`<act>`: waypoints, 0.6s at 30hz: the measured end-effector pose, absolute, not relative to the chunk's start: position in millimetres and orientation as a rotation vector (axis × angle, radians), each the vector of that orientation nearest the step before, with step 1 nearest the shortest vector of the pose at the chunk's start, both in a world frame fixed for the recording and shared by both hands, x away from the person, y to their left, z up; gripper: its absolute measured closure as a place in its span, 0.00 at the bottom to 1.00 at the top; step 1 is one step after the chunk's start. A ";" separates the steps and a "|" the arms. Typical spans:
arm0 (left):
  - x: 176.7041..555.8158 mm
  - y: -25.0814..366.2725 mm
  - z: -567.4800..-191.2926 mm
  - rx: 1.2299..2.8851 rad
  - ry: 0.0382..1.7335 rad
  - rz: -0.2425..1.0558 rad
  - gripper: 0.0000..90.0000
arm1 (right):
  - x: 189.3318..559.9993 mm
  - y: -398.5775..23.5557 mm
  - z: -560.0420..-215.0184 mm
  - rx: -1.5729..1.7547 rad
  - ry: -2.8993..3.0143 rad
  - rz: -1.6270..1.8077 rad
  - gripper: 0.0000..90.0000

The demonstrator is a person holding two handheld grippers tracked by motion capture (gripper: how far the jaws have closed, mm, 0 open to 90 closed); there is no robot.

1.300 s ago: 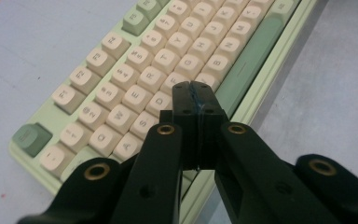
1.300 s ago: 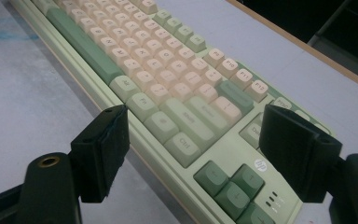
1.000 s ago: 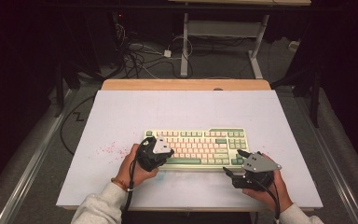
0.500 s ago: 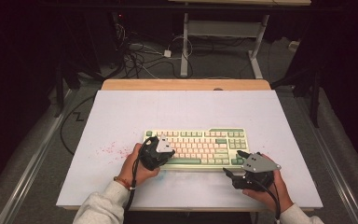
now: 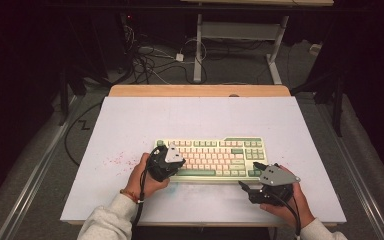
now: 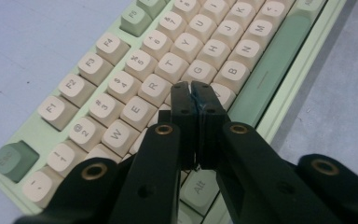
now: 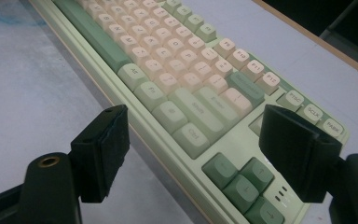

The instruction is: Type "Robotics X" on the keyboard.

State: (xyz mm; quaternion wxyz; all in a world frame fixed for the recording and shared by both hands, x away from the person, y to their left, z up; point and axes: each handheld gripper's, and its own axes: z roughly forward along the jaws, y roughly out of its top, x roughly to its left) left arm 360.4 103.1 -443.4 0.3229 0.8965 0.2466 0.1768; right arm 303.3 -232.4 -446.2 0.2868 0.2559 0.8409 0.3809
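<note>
A pale green keyboard (image 5: 215, 156) with cream and green keys lies on the white table top (image 5: 190, 117), toward its front. My left gripper (image 5: 176, 164) hangs over the keyboard's left part. In the left gripper view the left gripper (image 6: 190, 89) is shut with nothing between the jaws, its tips just above the letter keys near F and V on the keyboard (image 6: 121, 74). My right gripper (image 5: 245, 188) sits on the table just in front of the keyboard's right end, pointing left. In the right gripper view the right gripper (image 7: 196, 136) is open, and the keyboard (image 7: 177, 74) with its arrow keys lies ahead.
Red specks (image 5: 114, 160) mark the table top left of the keyboard. A wooden strip (image 5: 200, 91) runs along the table's far edge. Behind it, cables (image 5: 150, 60) lie on the floor beside a metal desk frame (image 5: 198, 50).
My left gripper has crept slightly to the right over the keyboard. The right gripper has stayed where it was.
</note>
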 end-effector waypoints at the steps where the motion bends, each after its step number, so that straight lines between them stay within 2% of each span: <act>1: 360.1 104.1 -442.7 2.354 0.646 0.466 0.95 | 303.2 -232.3 -446.2 0.688 2.245 1.020 0.28; 18: 357.1 116.9 -440.4 2.347 0.671 0.489 0.95 | 302.8 -232.6 -444.9 0.680 2.239 1.027 0.27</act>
